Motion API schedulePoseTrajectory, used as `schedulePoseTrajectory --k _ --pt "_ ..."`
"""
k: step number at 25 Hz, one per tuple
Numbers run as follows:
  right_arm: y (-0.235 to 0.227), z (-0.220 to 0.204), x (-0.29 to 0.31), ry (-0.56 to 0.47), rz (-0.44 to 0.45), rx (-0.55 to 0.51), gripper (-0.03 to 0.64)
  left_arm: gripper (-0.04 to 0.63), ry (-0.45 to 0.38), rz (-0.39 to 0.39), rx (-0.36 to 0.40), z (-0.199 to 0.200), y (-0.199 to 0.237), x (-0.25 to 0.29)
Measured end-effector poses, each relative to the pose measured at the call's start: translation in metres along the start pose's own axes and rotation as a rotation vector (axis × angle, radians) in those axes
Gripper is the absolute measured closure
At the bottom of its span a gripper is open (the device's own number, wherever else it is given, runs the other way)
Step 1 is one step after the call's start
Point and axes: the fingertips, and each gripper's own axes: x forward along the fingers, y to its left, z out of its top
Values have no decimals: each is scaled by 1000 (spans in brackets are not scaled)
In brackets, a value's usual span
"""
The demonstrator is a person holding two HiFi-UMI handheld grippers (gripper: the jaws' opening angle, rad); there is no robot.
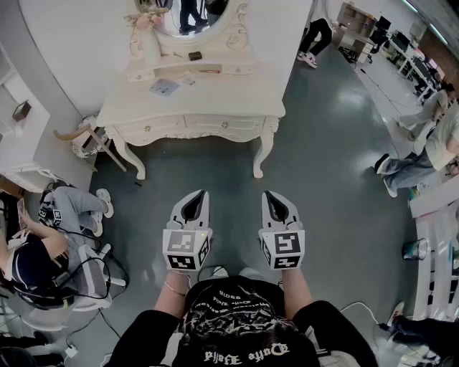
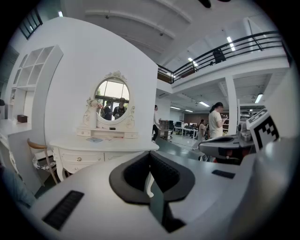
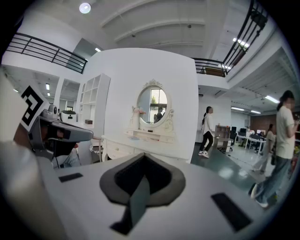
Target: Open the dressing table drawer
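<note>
We look steeply down at a person standing on a grey floor (image 1: 330, 179), facing a cream dressing table (image 1: 215, 97) set against a white wall. The person holds two tools side by side at waist height, both pointing towards the table.

The left hand-held gripper (image 1: 199, 193) has its jaws pressed together with nothing between them. The right hand-held gripper (image 1: 271, 195) is likewise closed and empty. Each carries a cube with black-and-white square markers at its rear end, next to the holding hand.

The dressing table stands straight ahead of both tools, well apart from them, with bare floor between. Its drawers (image 1: 215, 124) run in a row just under the tabletop's front edge. Their fronts sit flush with the frame, so they are closed, and each shows a small round knob. The left hand-held gripper lines up roughly with the middle of the row, and the right hand-held gripper lines up with the table's right front leg (image 1: 262, 154).

On the tabletop, a bluish sheet (image 1: 164, 87) lies towards the back left corner. An oval mirror (image 1: 188, 18) in a carved frame rises from the back edge, with pink flowers (image 1: 147, 18) at its left side. A wooden chair (image 1: 90, 140) stands just beside the table's left end. A seated person (image 1: 43, 244) is at the lower left, and other people are at the right.
</note>
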Motion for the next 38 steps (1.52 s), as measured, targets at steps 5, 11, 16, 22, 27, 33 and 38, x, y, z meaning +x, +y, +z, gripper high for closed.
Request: schedulePoseTrajectory --k 5,11,16,22,27,33,38 --pt "6 4 14 -19 5 27 610 580 -1 23 -23 -3 19 8" --pt "5 2 32 -9 29 39 609 580 0 9 -62 -10 27 17" --pt "-8 2 76 2 62 49 609 580 15 71 -73 -9 49 44" --pt "-39 16 144 5 98 53 609 580 25 168 -132 0 81 98" --pt "-77 19 199 45 120 72 609 580 47 176 -118 13 85 154" --pt "-107 11 250 132 203 150 609 580 73 206 -134 23 88 210" --pt "-135 14 282 125 209 122 609 580 72 228 -145 29 89 248"
